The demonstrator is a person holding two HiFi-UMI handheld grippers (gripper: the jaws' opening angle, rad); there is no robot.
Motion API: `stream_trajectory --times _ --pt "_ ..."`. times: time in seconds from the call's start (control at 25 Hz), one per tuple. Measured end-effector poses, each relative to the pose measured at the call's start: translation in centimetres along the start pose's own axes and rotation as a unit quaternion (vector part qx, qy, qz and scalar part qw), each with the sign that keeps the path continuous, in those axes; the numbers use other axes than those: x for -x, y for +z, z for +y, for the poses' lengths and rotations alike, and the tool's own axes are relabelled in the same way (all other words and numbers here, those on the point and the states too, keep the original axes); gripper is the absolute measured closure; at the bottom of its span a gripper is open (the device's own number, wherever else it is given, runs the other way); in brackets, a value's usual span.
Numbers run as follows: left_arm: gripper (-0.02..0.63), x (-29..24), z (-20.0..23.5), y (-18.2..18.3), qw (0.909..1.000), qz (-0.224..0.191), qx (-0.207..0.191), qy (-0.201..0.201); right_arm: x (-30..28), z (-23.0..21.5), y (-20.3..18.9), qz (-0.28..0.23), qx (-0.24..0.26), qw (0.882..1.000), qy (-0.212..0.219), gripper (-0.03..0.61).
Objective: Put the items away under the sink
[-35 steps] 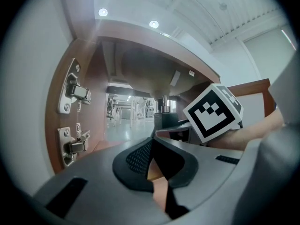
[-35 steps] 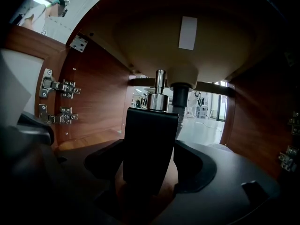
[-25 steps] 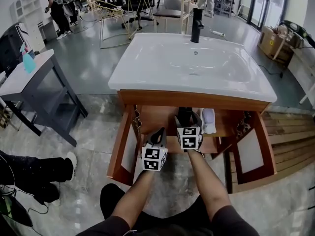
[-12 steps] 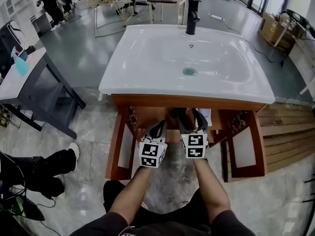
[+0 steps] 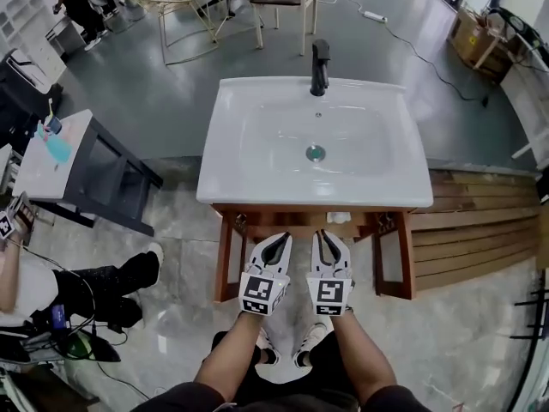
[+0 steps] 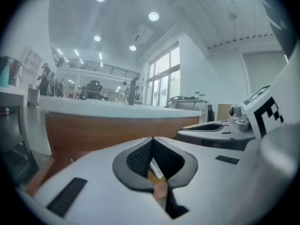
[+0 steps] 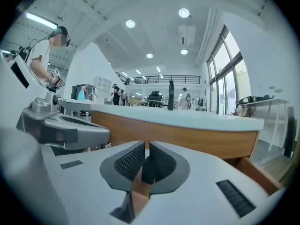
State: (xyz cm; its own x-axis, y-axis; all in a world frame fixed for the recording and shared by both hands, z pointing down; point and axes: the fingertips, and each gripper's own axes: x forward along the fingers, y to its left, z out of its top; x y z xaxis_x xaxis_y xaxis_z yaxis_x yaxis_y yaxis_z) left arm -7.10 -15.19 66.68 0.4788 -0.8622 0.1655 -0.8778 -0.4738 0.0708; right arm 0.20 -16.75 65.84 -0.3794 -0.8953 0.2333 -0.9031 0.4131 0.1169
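**Both jaws closed, empty, before the open cabinet**

The left gripper (image 5: 277,239) has its jaws pressed together on nothing. Just beside it, the right gripper (image 5: 328,235) has its jaws all but touching, also empty. Ahead of the right jaws, under the sink (image 5: 249,189), a white item (image 5: 338,217) peeks from the cabinet (image 5: 225,260). Its long axis cannot be told.

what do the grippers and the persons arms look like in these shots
The left gripper and right gripper both have smooth white, curved jaw shells lined with dark grey, cross-hatched pads. Each carries a white cube with black square markers at its base. The forearms are bare, and dark short sleeves show at the bottom edge of the head view.
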Motion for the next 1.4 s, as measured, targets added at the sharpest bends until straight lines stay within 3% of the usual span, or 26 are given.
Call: stream_trajectory --times 0.28,0.4,0.52,0.8,1.12,1.4 --pt "0.607 5.7 -2.7 13.5 0.9998 0.02 0.007 0.002 8.1 1.6 13.6 -0.004 -0.015 1.0 0.022 0.555" --pt "0.607 8.4 -3.8 17.1 0.9994 0.034 0.01 0.003 11.6 2.7 17.4 0.002 -0.024 0.999 0.034 0.554" --pt "0.607 10.2 -4.8 19.3 0.999 0.039 0.018 0.009 14.1 3.1 19.5 0.004 -0.029 0.999 0.037 0.555" --pt "0.607 11.3 -6.5 24.1 0.9999 0.003 0.0 -0.011 15.9 2.6 24.3 -0.026 0.001 0.999 0.032 0.555" --pt "0.607 12.8 -5.4 27.0 0.9994 -0.026 -0.023 -0.001 16.3 2.7 28.3 -0.062 0.02 0.998 0.022 0.555" --pt "0.607 14.5 -5.5 27.6 0.9992 -0.033 -0.022 0.008 17.0 4.0 28.8 -0.06 0.025 0.997 0.033 0.555"
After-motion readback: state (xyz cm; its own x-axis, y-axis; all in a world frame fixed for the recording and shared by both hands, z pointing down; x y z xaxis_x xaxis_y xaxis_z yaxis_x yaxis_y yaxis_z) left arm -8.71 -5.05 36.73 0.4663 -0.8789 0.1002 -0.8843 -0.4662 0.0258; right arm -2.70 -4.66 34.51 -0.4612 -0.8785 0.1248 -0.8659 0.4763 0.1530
